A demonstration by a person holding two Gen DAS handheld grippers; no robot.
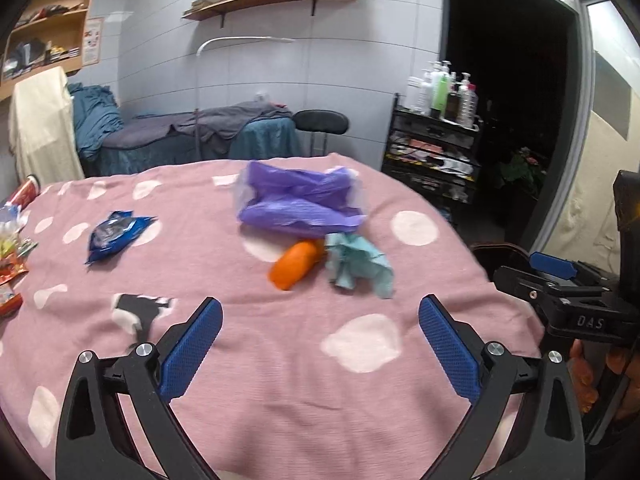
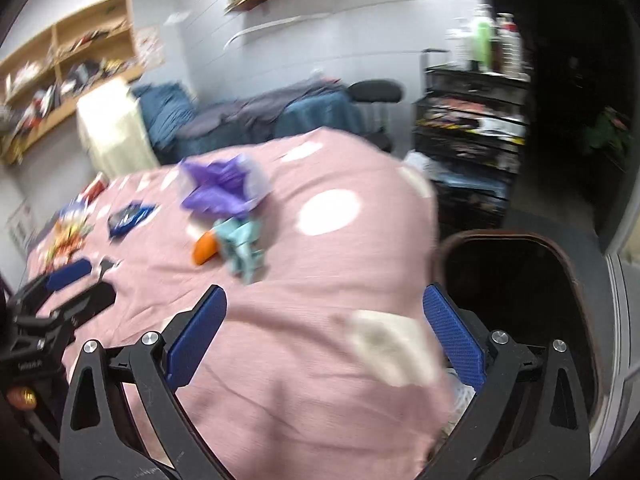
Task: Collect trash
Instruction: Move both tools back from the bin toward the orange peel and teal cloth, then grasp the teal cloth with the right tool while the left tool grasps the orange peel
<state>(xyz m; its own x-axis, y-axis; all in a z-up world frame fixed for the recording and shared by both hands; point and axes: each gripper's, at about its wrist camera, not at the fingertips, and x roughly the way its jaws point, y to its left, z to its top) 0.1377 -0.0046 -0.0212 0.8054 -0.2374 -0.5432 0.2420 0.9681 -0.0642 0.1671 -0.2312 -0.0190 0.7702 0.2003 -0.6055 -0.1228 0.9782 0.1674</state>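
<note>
Colourful wrappers (image 1: 12,256) are cut off at the pink blanket's (image 1: 280,360) left edge; a blue packet (image 1: 116,234) lies apart; mid-blanket, a purple bag (image 1: 300,204) touches an orange bottle (image 1: 294,266) and teal tissue (image 1: 356,266); a dark bin (image 2: 520,288) stands off the right edge; left gripper (image 1: 320,344) and right gripper (image 2: 324,340) gape wide, empty.

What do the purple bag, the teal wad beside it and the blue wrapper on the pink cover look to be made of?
Purple bag: thin plastic film, slightly glossy, translucent at its crumpled edges. Teal wad: matte and softly creased, probably paper towel or thin cloth; the blur leaves it open. Blue wrapper: shiny foil-like plastic, with bright glints across its wrinkles. Pink cover: matte woven fabric, fine ribbed texture showing.
</note>
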